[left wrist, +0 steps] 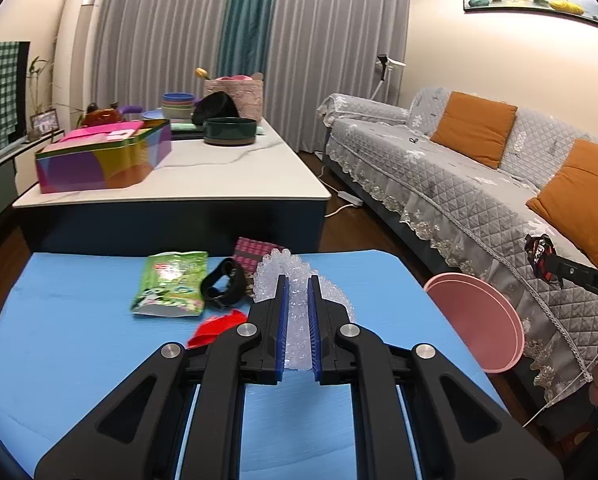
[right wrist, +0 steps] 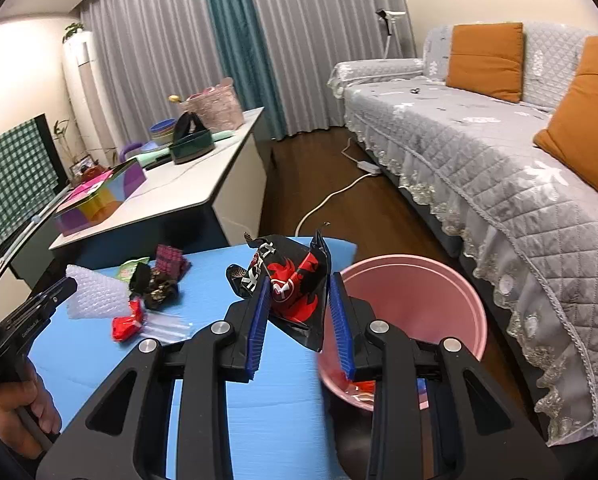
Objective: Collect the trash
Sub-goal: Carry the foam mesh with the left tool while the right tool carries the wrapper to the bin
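The pink bin is partly hidden behind the blue table.

Glossy foil wrapper, clear knobbly bubble wrap (plastic), smooth pink plastic bin, matt blue tabletop.

Warm, even indoor light; my views sharp, fisheye bending edges, dark vignette corners; slight blur near left.

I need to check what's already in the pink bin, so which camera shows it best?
The right wrist view: the pink bin faces it open, with red scraps at the bottom. The left wrist view catches only its rim edge-on beside the blue table.
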A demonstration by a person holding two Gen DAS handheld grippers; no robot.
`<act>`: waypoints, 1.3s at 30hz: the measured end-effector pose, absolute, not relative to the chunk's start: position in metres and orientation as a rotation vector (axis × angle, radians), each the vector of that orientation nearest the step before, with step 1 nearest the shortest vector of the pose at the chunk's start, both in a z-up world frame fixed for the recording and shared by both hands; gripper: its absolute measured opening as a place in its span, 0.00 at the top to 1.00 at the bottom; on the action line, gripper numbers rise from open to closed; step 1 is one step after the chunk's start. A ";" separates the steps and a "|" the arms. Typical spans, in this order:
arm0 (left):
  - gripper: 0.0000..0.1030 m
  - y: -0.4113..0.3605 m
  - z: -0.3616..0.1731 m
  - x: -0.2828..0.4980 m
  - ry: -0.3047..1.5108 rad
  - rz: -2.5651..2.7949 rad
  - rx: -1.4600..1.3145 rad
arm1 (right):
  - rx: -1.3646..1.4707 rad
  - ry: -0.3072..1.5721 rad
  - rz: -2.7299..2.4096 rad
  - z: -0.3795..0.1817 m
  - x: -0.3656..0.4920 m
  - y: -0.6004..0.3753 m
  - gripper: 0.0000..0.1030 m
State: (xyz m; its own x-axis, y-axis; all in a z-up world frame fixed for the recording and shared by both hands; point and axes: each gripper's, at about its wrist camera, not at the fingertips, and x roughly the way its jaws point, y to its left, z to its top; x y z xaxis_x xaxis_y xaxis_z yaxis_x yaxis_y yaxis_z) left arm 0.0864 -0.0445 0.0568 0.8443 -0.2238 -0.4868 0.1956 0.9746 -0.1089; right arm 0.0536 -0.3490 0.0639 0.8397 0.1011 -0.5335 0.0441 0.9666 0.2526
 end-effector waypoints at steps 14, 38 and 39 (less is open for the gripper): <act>0.91 -0.076 0.052 0.095 0.528 -0.271 -0.029 | 0.292 0.571 -0.046 0.056 0.056 -0.382 0.70; 0.91 -0.129 0.045 0.111 0.548 -0.358 0.006 | 0.323 0.591 -0.117 0.038 0.066 -0.411 0.70; 0.91 -0.135 0.045 0.113 0.550 -0.367 0.008 | 0.326 0.594 -0.122 0.037 0.067 -0.413 0.70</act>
State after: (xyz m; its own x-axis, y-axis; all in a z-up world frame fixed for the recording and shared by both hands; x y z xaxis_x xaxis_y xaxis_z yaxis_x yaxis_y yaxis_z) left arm 0.1131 -0.1352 0.0449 0.7891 -0.3390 -0.5122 0.3433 0.9349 -0.0899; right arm 0.0667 -0.4131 0.0370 0.8232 -0.0197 -0.5673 0.2056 0.9419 0.2656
